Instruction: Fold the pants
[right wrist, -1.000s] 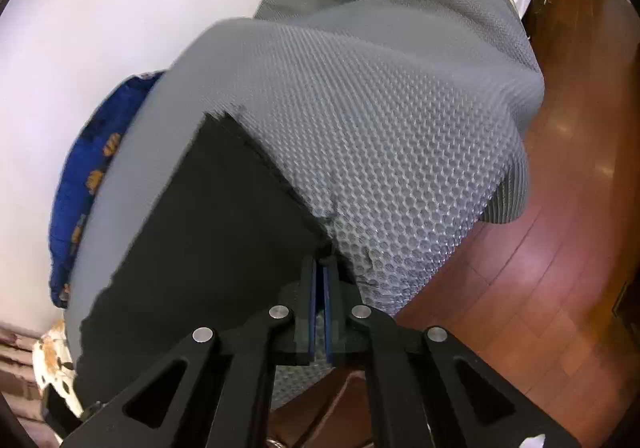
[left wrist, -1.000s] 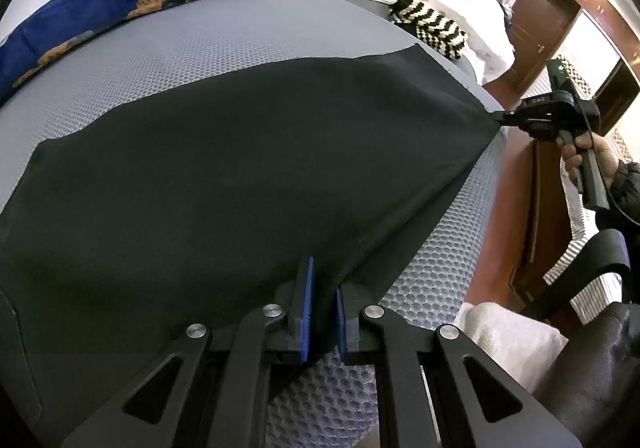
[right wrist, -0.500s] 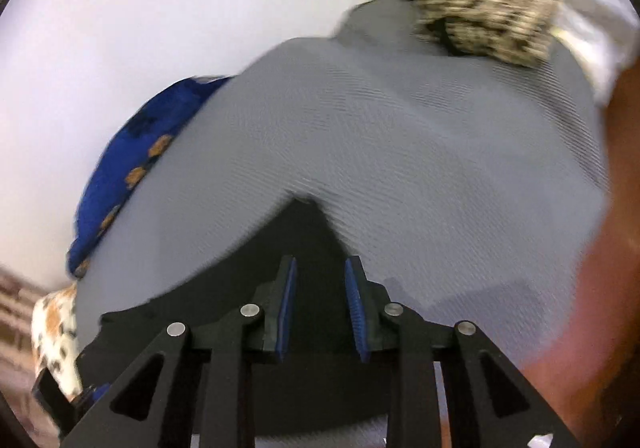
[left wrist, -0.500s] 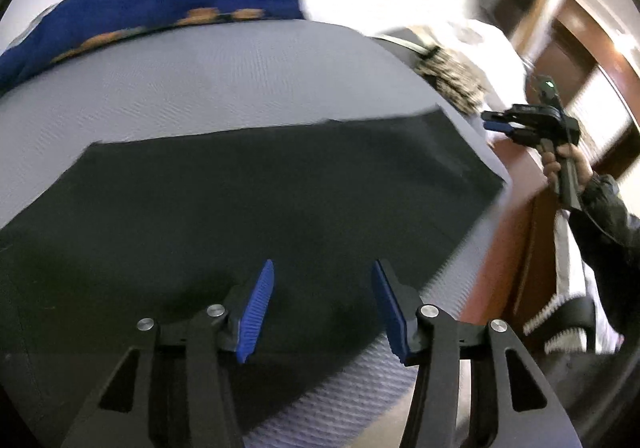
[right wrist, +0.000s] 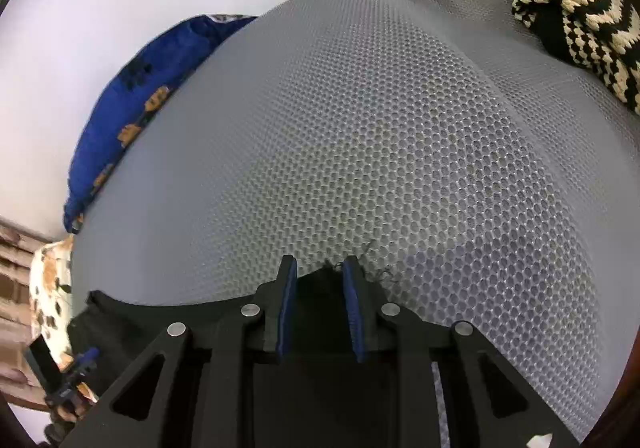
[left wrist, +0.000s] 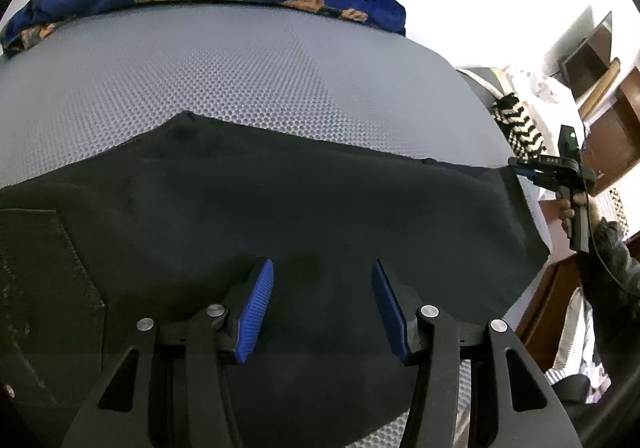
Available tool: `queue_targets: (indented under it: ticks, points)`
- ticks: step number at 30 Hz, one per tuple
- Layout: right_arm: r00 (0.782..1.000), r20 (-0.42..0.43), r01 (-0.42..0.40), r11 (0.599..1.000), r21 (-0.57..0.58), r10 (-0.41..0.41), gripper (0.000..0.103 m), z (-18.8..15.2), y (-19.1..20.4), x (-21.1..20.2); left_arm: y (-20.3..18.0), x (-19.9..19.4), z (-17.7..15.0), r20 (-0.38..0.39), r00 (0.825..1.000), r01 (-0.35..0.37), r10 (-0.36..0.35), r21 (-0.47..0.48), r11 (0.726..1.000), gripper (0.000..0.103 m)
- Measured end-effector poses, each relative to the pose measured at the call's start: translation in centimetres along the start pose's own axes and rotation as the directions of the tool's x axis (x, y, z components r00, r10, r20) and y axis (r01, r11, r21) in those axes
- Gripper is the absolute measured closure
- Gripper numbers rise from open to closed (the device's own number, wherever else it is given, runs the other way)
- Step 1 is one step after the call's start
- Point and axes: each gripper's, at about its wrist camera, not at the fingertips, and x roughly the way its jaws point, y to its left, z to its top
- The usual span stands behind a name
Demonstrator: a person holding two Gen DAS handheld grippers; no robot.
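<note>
On the grey mesh bed (left wrist: 280, 80), black pants (left wrist: 304, 208) lie flat, released. Left gripper (left wrist: 323, 308) jaws stand wide; right gripper (right wrist: 319, 312) jaws narrow, empty, over a frayed corner. Risk: loose threads snagging, folded edge dragged askew.

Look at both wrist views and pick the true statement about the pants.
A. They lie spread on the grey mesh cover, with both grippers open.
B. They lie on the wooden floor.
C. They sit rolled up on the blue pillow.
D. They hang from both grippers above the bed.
A: the pants lie flat on the cover, and the left gripper and right gripper both stand with jaws apart, pressing nothing.
</note>
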Motion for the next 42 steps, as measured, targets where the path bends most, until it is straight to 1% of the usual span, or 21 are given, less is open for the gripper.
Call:
queue_targets:
  ticks: [2,4,6,9,11,14,20,22,24,25,26,28,29,30,32,33,35,36,38,40,42]
  points:
    - [1.000,0.001,-0.001,1.000,-0.013,0.001,0.084,-0.1,0.1,0.1,0.0,0.5,0.2,-0.008,1.000,-0.007,0.007,0.000,1.000,0.051]
    - [1.000,0.010,0.000,0.999,-0.034,0.001,0.094,-0.2,0.3,0.0,0.0,0.9,0.2,-0.013,1.000,-0.013,0.013,0.000,1.000,0.051]
    - [0.999,0.039,0.007,0.998,-0.070,-0.004,0.098,-0.7,0.9,-0.8,0.0,1.1,0.2,-0.016,1.000,-0.021,0.020,-0.002,1.000,0.051]
    - [0.989,0.146,0.050,0.997,-0.065,-0.040,0.100,-1.7,1.9,-3.1,0.2,1.3,0.4,-0.011,1.000,-0.018,0.017,-0.012,1.000,0.051]
    - [0.973,0.220,0.079,0.996,-0.047,-0.067,0.100,-2.2,2.2,-4.6,0.3,1.3,0.4,-0.003,1.000,-0.017,0.016,-0.018,1.000,0.051]
    - [0.961,0.263,0.091,0.996,-0.005,-0.087,0.101,-2.5,2.2,-5.2,0.4,1.0,0.2,0.016,0.999,-0.030,0.030,-0.009,1.000,0.051]
    - [0.961,0.183,0.207,0.978,0.030,-0.209,0.101,-2.4,1.1,-0.6,1.0,1.1,-0.8,0.044,0.998,-0.034,0.033,0.010,0.999,0.051]
    - [0.952,0.195,0.230,0.972,0.046,-0.234,0.099,-2.2,1.1,-0.3,1.0,1.1,-0.8,0.045,0.999,-0.032,0.031,0.015,0.999,0.051]
    - [0.957,0.162,0.234,0.971,0.060,-0.240,0.092,-1.9,1.1,-0.4,1.2,1.0,-0.7,0.041,0.999,-0.025,0.024,0.015,1.000,0.051]
    - [0.955,0.157,0.245,0.967,0.067,-0.252,0.082,-1.8,1.4,-0.7,1.3,0.9,-0.5,0.041,0.999,-0.021,0.021,0.009,1.000,0.051]
    - [0.949,0.168,0.261,0.963,0.065,-0.268,0.075,-1.8,1.8,-1.3,1.4,0.5,-0.4,0.049,0.999,-0.025,0.025,0.005,1.000,0.051]
    - [0.929,0.203,0.309,0.950,0.033,-0.309,0.075,-1.8,3.4,-2.7,1.8,-0.7,-0.3,0.089,0.995,-0.044,0.044,0.001,0.999,0.051]
    - [0.928,0.220,0.305,0.952,0.015,-0.301,0.075,-1.8,4.4,-3.3,2.0,-1.1,-0.2,0.104,0.993,-0.047,0.047,-0.001,0.999,0.051]
    - [0.936,0.234,0.275,0.961,-0.017,-0.264,0.075,-1.8,6.1,-3.9,2.4,-1.8,0.0,0.128,0.990,-0.059,0.059,-0.002,0.998,0.051]
    - [0.959,0.217,0.208,0.973,-0.099,-0.183,0.075,-1.7,9.4,-3.6,3.1,-2.6,0.2,0.159,0.982,-0.104,0.102,0.003,0.995,0.050]
    - [0.973,0.190,0.161,0.974,-0.161,-0.130,0.075,-1.8,11.9,-2.9,3.6,-2.9,0.3,0.166,0.979,-0.118,0.116,0.003,0.993,0.050]
    - [0.990,0.133,0.077,0.960,-0.270,-0.041,0.075,-2.5,16.8,-0.9,4.8,-3.4,0.4,0.170,0.978,-0.121,0.123,-0.019,0.992,0.050]
    - [0.997,0.069,0.005,0.944,-0.329,0.019,0.075,-3.0,19.7,0.8,5.3,-3.7,0.5,0.175,0.977,-0.119,0.123,-0.030,0.992,0.050]
    - [0.994,-0.034,-0.105,0.910,-0.402,0.100,0.075,-3.8,24.5,3.8,6.1,-4.3,0.4,0.186,0.974,-0.124,0.129,-0.038,0.991,0.050]
    - [0.973,-0.160,-0.222,0.856,-0.467,0.165,0.075,-5.1,29.8,7.5,6.9,-4.9,0.1,0.197,0.970,-0.140,0.146,-0.044,0.989,0.050]
    - [0.948,-0.255,-0.300,0.810,-0.505,0.191,0.075,-6.4,33.9,10.6,7.8,-5.5,-0.2,0.196,0.968,-0.149,0.156,-0.049,0.988,0.050]
